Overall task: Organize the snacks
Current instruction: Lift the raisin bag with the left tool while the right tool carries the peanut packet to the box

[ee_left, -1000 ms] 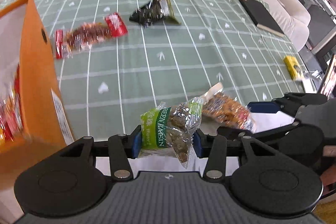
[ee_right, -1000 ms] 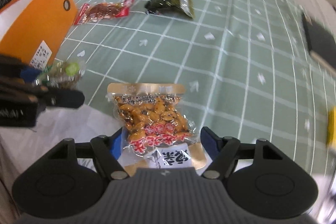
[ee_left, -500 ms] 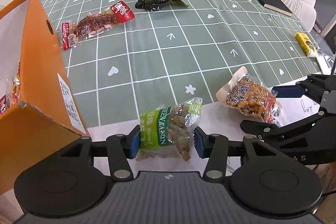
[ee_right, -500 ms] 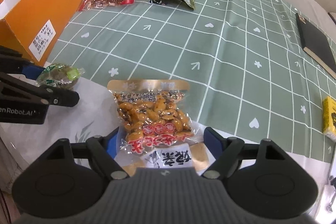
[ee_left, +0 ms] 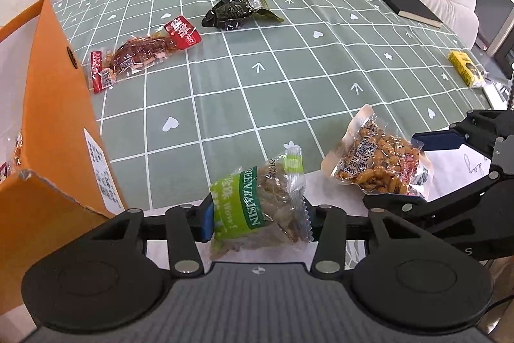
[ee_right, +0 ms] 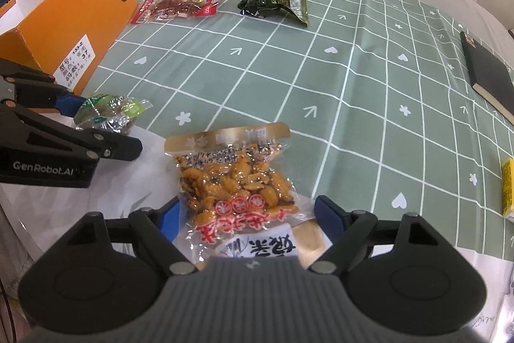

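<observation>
So the left gripper (ee_left: 257, 216) still pinched the green raisin packet (ee_left: 257, 208), now clear of the orange cardboard box (ee_left: 54, 124); right gripper (ee_right: 245, 216) stayed spread around the clear orange-bean pouch (ee_right: 237, 182).

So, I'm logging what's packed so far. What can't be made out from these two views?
- Inside of the orange cardboard box: the left wrist view is cut by the frame edge, showing only a sliver of wrappers; the right wrist view sees just outer walls.
- Right gripper around the orange bean snack packet: the pad on the right side stands clear, and contact at the other is unclear.
- Yellow packet: cropped, print unreadable.
- Left gripper pad behind the green raisin packet: hidden.
</observation>
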### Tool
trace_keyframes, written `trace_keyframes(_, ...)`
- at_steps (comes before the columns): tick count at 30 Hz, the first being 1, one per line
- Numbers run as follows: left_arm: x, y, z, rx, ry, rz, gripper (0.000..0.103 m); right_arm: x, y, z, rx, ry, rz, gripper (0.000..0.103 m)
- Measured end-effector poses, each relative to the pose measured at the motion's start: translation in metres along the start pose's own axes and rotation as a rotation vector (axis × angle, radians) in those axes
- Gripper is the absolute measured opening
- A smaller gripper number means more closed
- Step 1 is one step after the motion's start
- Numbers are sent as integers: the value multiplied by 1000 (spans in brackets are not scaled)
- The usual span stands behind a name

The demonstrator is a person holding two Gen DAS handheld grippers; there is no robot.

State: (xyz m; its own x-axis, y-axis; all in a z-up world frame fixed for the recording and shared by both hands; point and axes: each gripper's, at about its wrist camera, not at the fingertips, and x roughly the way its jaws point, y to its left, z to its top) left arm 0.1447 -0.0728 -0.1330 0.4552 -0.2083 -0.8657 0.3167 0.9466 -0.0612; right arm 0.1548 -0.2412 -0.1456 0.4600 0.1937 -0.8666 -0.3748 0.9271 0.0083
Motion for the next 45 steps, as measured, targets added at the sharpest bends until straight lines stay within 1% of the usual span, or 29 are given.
trace_keyframes(6,-9,5,-4,-57,-19,-21,51,-4,-8,0,74,-3,17,75)
trace_keyframes(9,-18,6,-4,-76,-37,-32,51,-9,-12,0,118,-22,22,74)
trace_keyframes(18,-52,11,0,-132,-115,-58,51,-36,-12,9,192,-122,44,74)
trace_keyframes(21,-68,15,4,-153,-154,-68,51,-50,-8,17,191,-172,44,74)
trace_keyframes(25,-94,29,10,-198,-224,-82,51,-69,-1,32,201,-230,73,74)
trace_keyframes(30,-124,56,16,-273,-299,-71,51,-93,21,57,164,-299,125,74)
trace_keyframes(33,-136,74,19,-309,-323,-49,51,-101,39,76,129,-326,166,74)
trace_keyframes(39,-150,114,17,-360,-344,28,51,-103,82,113,37,-349,232,74)
trace_keyframes(45,-158,156,10,-419,-333,103,51,-96,135,144,-82,-348,274,74)
